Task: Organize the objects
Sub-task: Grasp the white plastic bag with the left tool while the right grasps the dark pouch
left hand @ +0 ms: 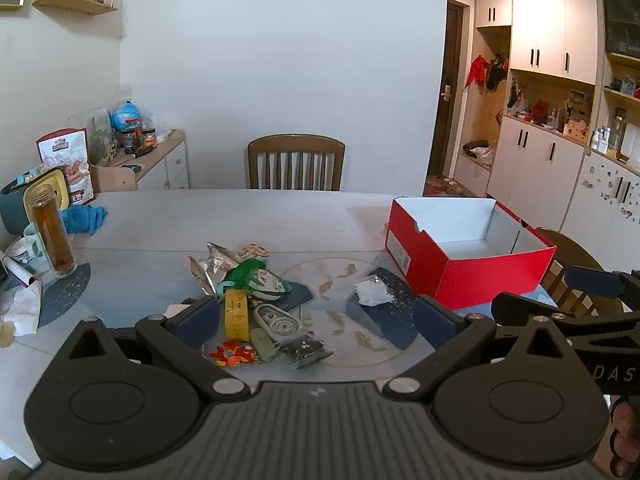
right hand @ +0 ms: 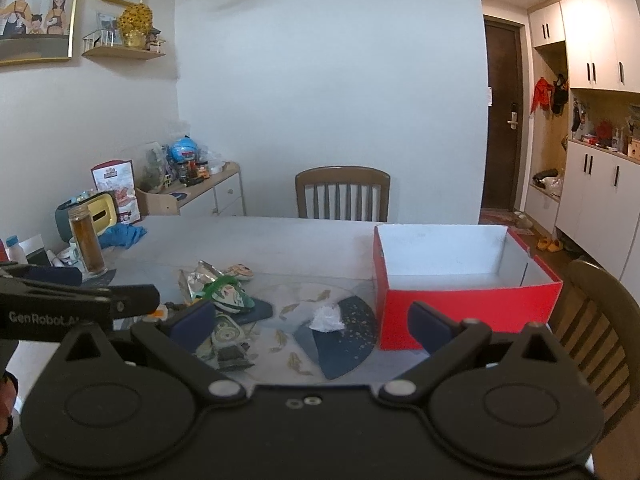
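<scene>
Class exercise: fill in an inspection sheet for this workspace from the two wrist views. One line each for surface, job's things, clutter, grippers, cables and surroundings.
Surface: pale table with a glass turntable and dark mats.
Job's things: a pile of small items, among them a yellow box and foil packets; crumpled white paper lies apart; the red box stands open and looks empty.
Clutter: at the table's left end, a jar, a mug, a blue cloth.
Grippers: left gripper and right gripper both open, holding nothing.
Cables: nothing seen.
Surroundings: chair, side cabinet, white cupboards, dark door.
</scene>
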Demonstrator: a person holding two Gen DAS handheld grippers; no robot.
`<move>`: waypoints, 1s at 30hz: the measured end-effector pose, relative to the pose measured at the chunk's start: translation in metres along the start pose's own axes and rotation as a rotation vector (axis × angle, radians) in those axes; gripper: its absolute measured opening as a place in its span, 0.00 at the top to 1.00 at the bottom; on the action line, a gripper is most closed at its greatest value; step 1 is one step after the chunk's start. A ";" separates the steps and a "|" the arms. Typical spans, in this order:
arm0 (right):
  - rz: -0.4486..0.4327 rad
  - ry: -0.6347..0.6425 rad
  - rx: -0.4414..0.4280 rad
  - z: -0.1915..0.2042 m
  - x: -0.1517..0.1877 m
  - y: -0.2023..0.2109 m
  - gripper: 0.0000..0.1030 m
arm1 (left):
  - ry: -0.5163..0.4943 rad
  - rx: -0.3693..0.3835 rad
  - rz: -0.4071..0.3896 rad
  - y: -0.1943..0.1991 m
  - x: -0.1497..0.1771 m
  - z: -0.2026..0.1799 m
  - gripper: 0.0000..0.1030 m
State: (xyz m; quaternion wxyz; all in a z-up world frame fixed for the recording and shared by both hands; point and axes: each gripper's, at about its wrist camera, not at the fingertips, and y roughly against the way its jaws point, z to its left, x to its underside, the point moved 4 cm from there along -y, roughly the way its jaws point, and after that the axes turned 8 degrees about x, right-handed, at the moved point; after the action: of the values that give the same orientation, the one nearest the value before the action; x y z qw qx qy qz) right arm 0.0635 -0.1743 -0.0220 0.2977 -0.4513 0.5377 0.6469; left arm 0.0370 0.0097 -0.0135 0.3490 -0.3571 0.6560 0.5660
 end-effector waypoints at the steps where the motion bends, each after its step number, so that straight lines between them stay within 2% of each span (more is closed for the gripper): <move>1: 0.001 -0.002 -0.004 0.001 0.000 -0.001 0.01 | 0.002 0.000 0.001 0.000 0.000 0.002 0.00; 7: 0.011 0.005 -0.012 0.011 -0.002 -0.016 0.01 | -0.003 -0.004 0.014 -0.012 -0.002 0.016 0.00; 16: 0.065 0.038 -0.016 0.035 -0.004 -0.061 0.03 | -0.025 0.020 0.071 -0.051 -0.001 0.053 0.00; 19: 0.090 0.050 -0.013 0.045 -0.004 -0.079 0.05 | -0.007 0.038 0.091 -0.066 0.000 0.071 0.00; 30: 0.226 0.112 -0.046 0.075 0.016 -0.139 0.13 | 0.035 -0.009 0.179 -0.123 0.018 0.139 0.00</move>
State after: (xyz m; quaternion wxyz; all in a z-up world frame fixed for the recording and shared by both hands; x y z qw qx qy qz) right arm 0.1579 -0.0692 -0.0953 0.1820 -0.4301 0.5860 0.6622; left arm 0.1416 0.1331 -0.1058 0.2839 -0.3082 0.6889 0.5915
